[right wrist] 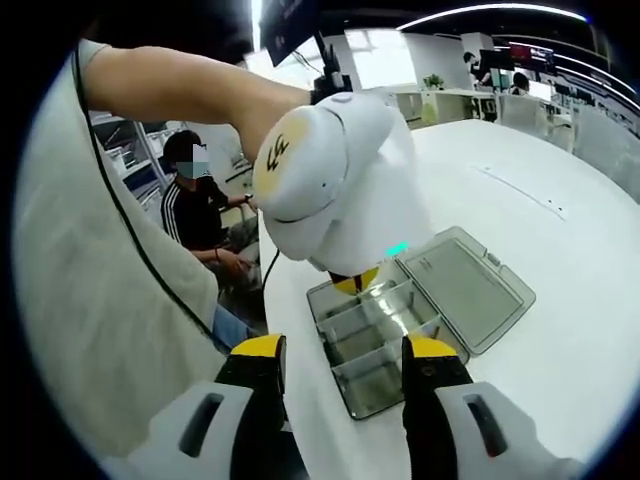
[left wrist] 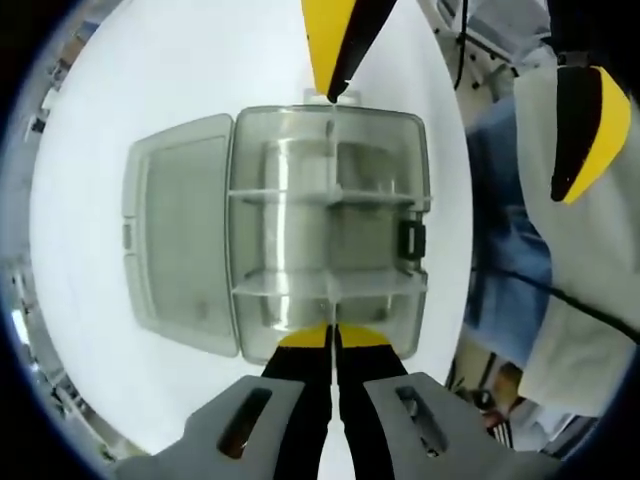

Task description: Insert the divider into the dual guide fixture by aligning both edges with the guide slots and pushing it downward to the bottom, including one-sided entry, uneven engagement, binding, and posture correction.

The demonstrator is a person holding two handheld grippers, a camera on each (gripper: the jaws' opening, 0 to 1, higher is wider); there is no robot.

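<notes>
Left tool (left wrist: pixel 333 338) lined up on the divider (left wrist: pixel 331 215)
Jaws together at lower centre, against the fixture (left wrist: pixel 250 130) wall, likely for a straight push; right tool (right wrist: pixel 345 350) apart, standing by.

An open-plan office or lab: a large white table (right wrist: pixel 560 250), desks with monitors (right wrist: pixel 520 55) behind, ceiling strip lights (right wrist: pixel 490 14), and a seated person (right wrist: pixel 205 215) nearby.

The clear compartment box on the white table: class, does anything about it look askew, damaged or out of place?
Nothing stands out. The clear box lies flat on the white table, its lid swung fully open beside it. The two cross dividers look straight and level. The left gripper is pinched shut at the box's near edge.
</notes>
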